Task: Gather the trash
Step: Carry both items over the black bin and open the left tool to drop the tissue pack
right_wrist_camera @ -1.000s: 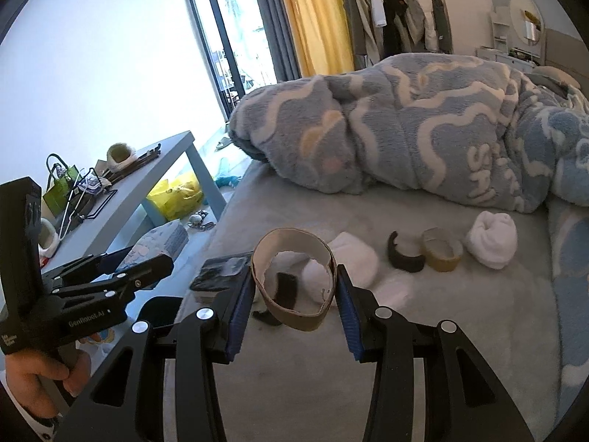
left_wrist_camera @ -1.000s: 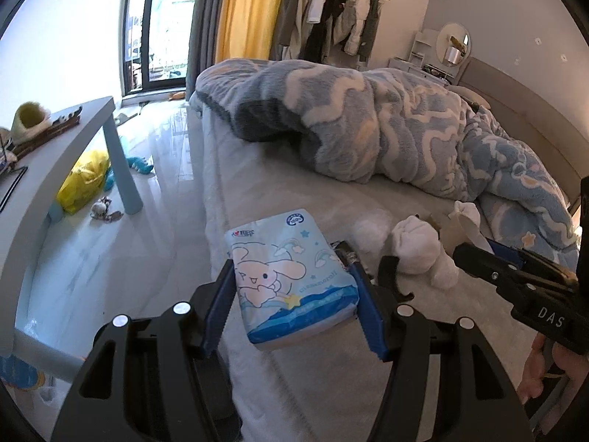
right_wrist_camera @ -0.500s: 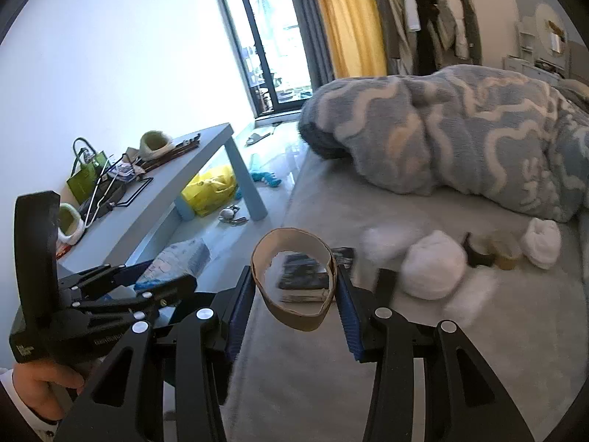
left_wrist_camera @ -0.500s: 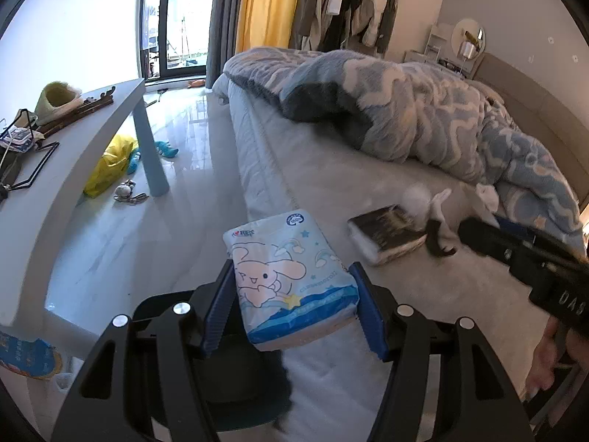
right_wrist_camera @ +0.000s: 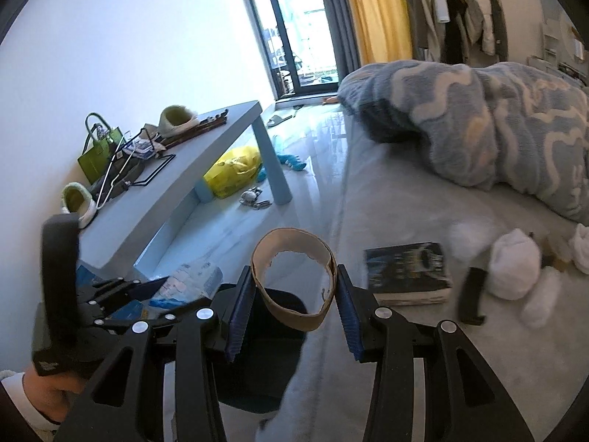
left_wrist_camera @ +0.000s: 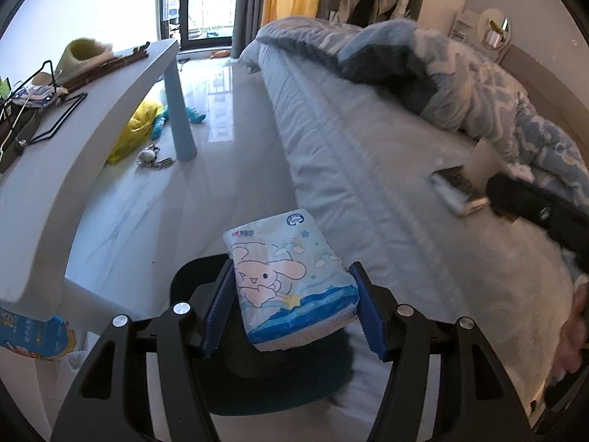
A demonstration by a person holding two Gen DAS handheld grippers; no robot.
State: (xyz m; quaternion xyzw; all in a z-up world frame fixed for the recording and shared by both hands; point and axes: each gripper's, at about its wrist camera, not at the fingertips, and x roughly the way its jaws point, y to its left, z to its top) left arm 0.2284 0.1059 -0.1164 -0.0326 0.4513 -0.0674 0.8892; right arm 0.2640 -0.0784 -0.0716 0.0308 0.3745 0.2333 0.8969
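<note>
Two grippers, left gripper [left_wrist_camera: 292, 304] clamped on one tissue pack [left_wrist_camera: 291, 285], right gripper [right_wrist_camera: 294, 304] clamped on one cardboard ring [right_wrist_camera: 294, 280], one bin [right_wrist_camera: 257, 350] below, one book [right_wrist_camera: 406, 274] on bed [right_wrist_camera: 405, 191].

Daylight via window [right_wrist_camera: 313, 33], blown out w/ floor [left_wrist_camera: 221, 84] glare. Fisheye bends edges, corners black. Motion blur on bed [right_wrist_camera: 478, 243] items.

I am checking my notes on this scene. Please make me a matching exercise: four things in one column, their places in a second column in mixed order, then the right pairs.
Things:
1. tissue pack
2. cardboard ring
3. book
4. yellow bag

Places:
A. on the floor under the blue table
B. lying on the bed
C. between the left gripper's jaws
D. between the right gripper's jaws

Pairs: 1-C, 2-D, 3-B, 4-A
</note>
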